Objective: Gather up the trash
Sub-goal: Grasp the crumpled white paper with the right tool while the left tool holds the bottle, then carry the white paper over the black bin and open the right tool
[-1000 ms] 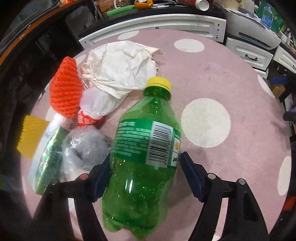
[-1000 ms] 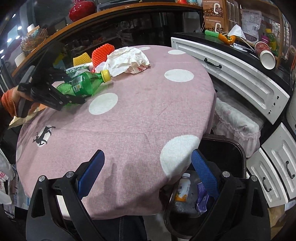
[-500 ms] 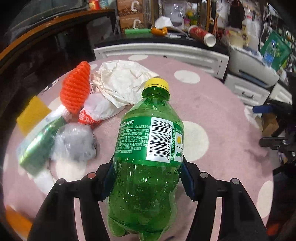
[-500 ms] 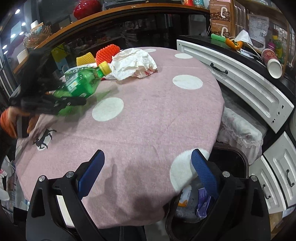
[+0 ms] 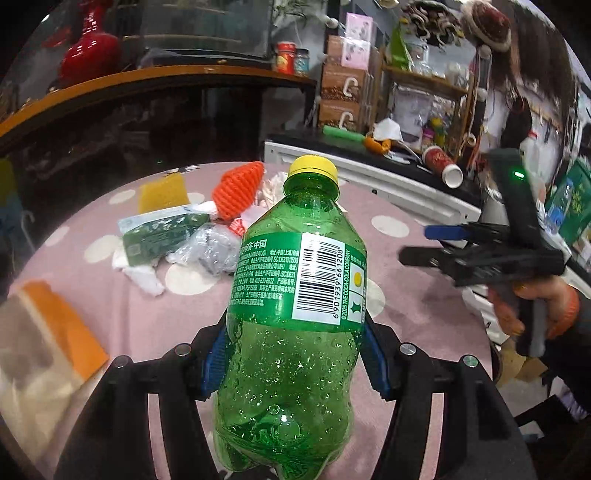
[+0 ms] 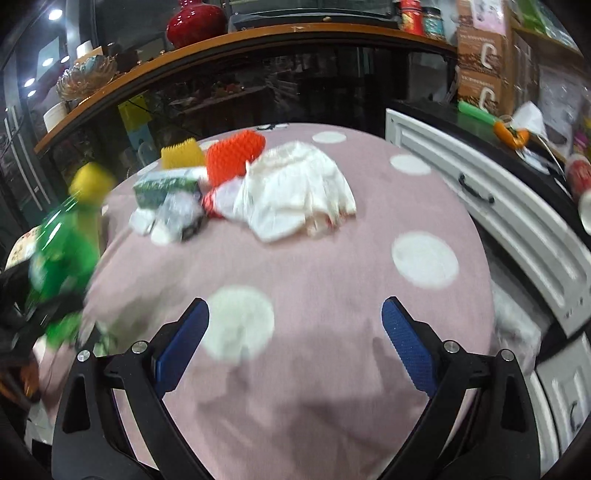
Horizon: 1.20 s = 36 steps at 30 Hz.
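Observation:
My left gripper (image 5: 295, 354) is shut on a green plastic bottle (image 5: 295, 306) with a yellow cap, held above the table with the cap pointing away. In the right wrist view the bottle (image 6: 62, 251) is a blur at the left edge. My right gripper (image 6: 295, 308) stands open over the pink dotted tablecloth (image 6: 332, 258) with nothing between its fingers. The left wrist view shows it (image 5: 424, 243) at the right. Behind lies a trash pile: crumpled white paper (image 6: 295, 195), an orange foam net (image 6: 232, 155), a yellow foam net (image 6: 181, 155), a green packet (image 6: 166, 184) and clear plastic wrap (image 6: 177, 218).
White drawers (image 6: 480, 192) curve round the table's right side, with a paper cup (image 5: 443, 166) on their cluttered top. A dark wooden shelf with a red vase (image 6: 195, 22) runs behind. An orange-gloved hand (image 5: 535, 306) holds the right gripper. An orange and white object (image 5: 55, 332) lies blurred at left.
The left gripper closed on the bottle, lifted it off the table and rolled. The right gripper moved forward over the table towards the pile, and the bin dropped out of its view.

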Each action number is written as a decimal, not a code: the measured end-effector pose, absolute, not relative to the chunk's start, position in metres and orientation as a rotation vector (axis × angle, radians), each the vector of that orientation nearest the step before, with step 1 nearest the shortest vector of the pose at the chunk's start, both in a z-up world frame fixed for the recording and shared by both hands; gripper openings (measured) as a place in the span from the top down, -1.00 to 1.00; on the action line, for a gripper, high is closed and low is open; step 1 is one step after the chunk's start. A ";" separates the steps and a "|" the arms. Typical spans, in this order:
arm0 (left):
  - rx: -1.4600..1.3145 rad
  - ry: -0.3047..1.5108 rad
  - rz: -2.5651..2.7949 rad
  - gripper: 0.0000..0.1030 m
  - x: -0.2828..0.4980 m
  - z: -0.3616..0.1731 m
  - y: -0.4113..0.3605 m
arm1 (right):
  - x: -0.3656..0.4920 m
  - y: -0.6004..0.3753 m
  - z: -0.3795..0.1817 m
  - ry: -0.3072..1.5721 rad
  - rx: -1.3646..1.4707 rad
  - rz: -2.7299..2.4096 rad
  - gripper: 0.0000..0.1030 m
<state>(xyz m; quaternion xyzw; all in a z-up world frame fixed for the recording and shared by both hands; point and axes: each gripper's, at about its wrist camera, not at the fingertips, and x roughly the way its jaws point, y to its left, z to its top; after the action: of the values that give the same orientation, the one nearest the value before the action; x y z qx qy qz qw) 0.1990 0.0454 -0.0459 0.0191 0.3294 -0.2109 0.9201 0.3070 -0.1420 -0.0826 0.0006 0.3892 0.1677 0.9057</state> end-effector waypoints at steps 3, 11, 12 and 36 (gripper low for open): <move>0.013 0.671 -0.404 -0.17 0.192 -0.047 0.051 | 0.337 -0.131 -0.082 0.816 -0.010 0.349 -0.81; -0.004 0.641 -0.373 -0.17 0.176 -0.050 0.057 | 0.408 -0.109 -0.089 0.868 -0.032 0.339 -0.67; -0.010 0.643 -0.378 -0.17 0.176 -0.050 0.057 | 0.417 -0.104 -0.091 0.879 -0.050 0.337 -0.61; -0.064 0.628 -0.388 -0.17 0.166 -0.054 0.059 | 0.392 -0.113 -0.105 0.878 -0.091 0.305 0.84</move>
<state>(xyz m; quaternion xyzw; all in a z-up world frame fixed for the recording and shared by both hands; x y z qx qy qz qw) 0.1657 0.0589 -0.0537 -0.0314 0.3070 -0.1894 0.9322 0.3916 -0.1133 -0.1049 -0.0436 0.4234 0.1472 0.8928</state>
